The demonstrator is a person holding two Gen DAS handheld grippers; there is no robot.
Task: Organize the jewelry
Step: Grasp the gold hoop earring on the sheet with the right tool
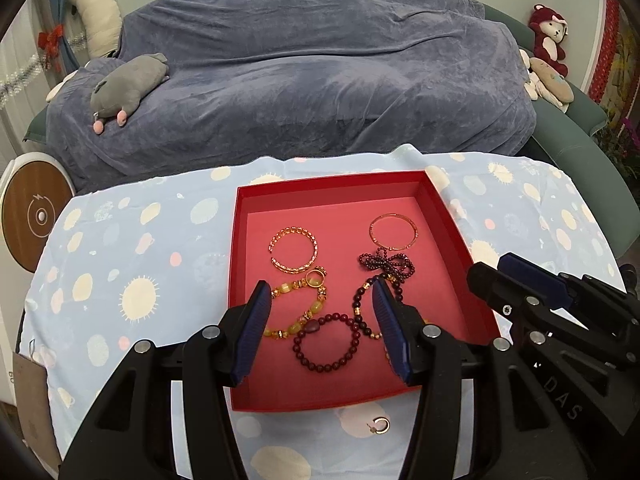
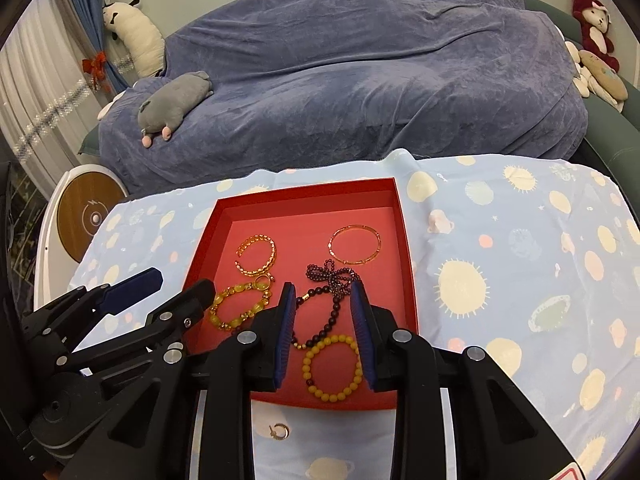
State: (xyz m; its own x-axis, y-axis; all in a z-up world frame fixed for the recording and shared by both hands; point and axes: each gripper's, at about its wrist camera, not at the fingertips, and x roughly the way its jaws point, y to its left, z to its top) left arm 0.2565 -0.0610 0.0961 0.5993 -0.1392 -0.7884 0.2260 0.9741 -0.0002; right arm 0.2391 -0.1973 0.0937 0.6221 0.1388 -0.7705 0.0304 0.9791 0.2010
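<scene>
both claws hang low over the near edge of the red tray (image 1: 444,216), pointing forward and slightly down, side by side. the left claw (image 1: 320,320) has its blue pads spread wide with nothing between them, framing the dark red bead bracelet (image 1: 330,342) that lies on the tray floor. the right claw (image 2: 323,326) is likewise parted and empty, poised over the yellow bead bracelet (image 2: 332,366) near the tray's front wall. further back in the tray lie a gold chain bangle (image 1: 294,250), a thin gold bangle (image 1: 394,231), a dark bead necklace (image 1: 386,266) and a yellow stone bracelet (image 2: 240,306). a small gold hoop earring (image 1: 380,426) lies outside the tray on the spotted blue cloth (image 1: 132,240) over the worktop, just before the tray's front wall.
</scene>
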